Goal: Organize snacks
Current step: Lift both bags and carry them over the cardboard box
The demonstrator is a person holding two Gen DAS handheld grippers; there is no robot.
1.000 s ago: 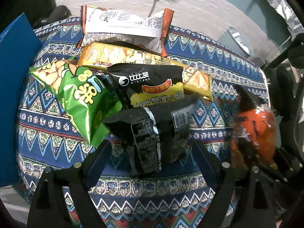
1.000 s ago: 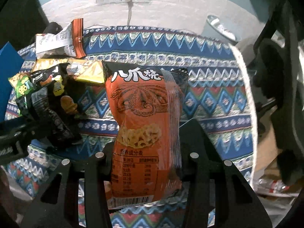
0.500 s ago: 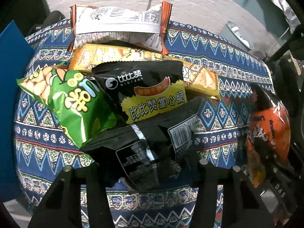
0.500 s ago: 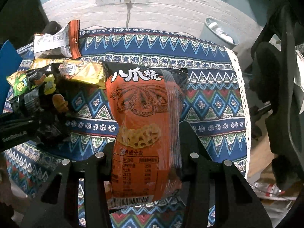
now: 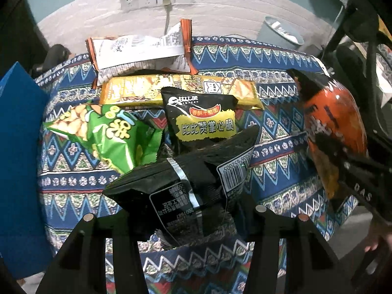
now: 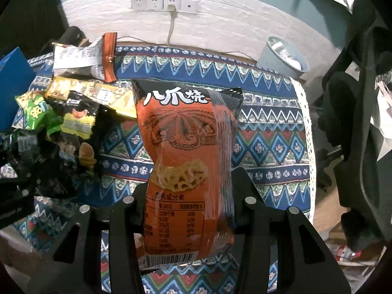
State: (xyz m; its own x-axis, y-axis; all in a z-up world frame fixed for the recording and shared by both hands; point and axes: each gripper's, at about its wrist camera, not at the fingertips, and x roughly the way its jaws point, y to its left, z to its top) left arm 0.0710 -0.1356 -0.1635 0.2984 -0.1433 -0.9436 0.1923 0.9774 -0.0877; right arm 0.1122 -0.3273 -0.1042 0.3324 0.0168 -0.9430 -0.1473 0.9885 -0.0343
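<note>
My left gripper [image 5: 188, 210] is shut on a black snack bag [image 5: 186, 183] and holds it above the patterned tablecloth [image 5: 276, 152]. Behind it lie a black-and-yellow bag [image 5: 203, 120], a green bag [image 5: 107, 132], a long yellow pack [image 5: 176, 88] and a white-and-orange bag [image 5: 139, 51]. My right gripper [image 6: 188, 196] is shut on an orange octopus-print snack bag [image 6: 188, 152], held upright above the cloth; it also shows at the right of the left wrist view [image 5: 330, 127]. The left gripper with its black bag shows in the right wrist view [image 6: 24, 171].
A blue box [image 5: 17, 171] stands at the left table edge. A grey bin [image 6: 284, 56] sits on the floor by the white wall with sockets [image 6: 164, 3]. A black chair [image 6: 348, 122] stands right of the table.
My left gripper has lifted and pulled back with the black bag. My right gripper has kept the orange bag and drawn slightly back; the snack pile has not moved.
</note>
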